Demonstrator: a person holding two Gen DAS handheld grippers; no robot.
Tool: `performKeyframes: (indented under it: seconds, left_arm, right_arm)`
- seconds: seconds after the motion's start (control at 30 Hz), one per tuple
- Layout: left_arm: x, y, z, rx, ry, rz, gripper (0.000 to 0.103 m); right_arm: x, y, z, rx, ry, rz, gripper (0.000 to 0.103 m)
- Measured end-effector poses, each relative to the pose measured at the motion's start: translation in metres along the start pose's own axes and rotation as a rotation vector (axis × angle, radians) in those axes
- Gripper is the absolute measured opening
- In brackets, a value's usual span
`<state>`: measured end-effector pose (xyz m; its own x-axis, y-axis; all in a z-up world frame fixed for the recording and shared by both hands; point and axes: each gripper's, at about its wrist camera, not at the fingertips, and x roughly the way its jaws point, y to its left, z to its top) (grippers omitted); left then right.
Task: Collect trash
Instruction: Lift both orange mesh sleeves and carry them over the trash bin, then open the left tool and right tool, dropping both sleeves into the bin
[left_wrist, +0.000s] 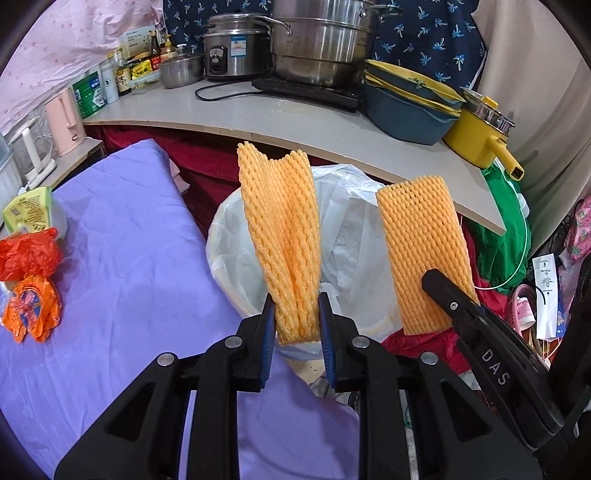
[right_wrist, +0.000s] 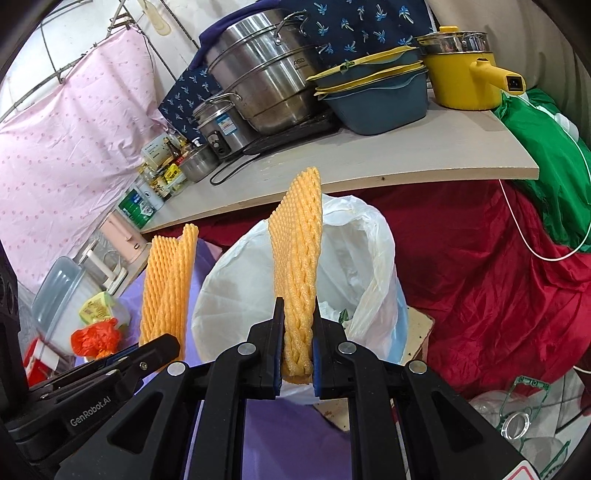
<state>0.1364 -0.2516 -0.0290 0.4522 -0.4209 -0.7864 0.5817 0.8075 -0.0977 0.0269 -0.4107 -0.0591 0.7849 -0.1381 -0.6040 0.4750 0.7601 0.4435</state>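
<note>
My left gripper (left_wrist: 296, 321) is shut on an orange foam fruit net (left_wrist: 284, 236) and holds it upright over the bin lined with a white plastic bag (left_wrist: 347, 229). My right gripper (right_wrist: 297, 332) is shut on a second orange foam net (right_wrist: 297, 258), upright over the same bin bag (right_wrist: 354, 258). In the left wrist view the right gripper (left_wrist: 443, 295) and its net (left_wrist: 424, 251) show at the right. In the right wrist view the left gripper (right_wrist: 162, 350) and its net (right_wrist: 166, 284) show at the left.
A purple sheet (left_wrist: 122, 266) lies to the left with crumpled orange wrappers (left_wrist: 31, 280) and a green-yellow packet (left_wrist: 29, 208). A shelf (left_wrist: 295, 125) behind the bin carries steel pots (left_wrist: 321, 40), stacked blue tubs (left_wrist: 410, 107) and a yellow pot (left_wrist: 480, 136). Red cloth (right_wrist: 498, 288) lies to the right.
</note>
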Motion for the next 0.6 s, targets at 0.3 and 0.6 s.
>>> performKeyframes:
  seconds: [0.3,0.6]
  left_arm:
    - [0.029,0.005,0.01,-0.008,0.02,-0.007,0.027]
    - [0.038,0.013,0.012,-0.033,0.008,0.032,0.062]
  right_arm:
    - [0.027,-0.001,0.01,-0.007,0.017,-0.017,0.012]
    - [0.038,0.003,0.01,-0.008,0.022,-0.036,0.031]
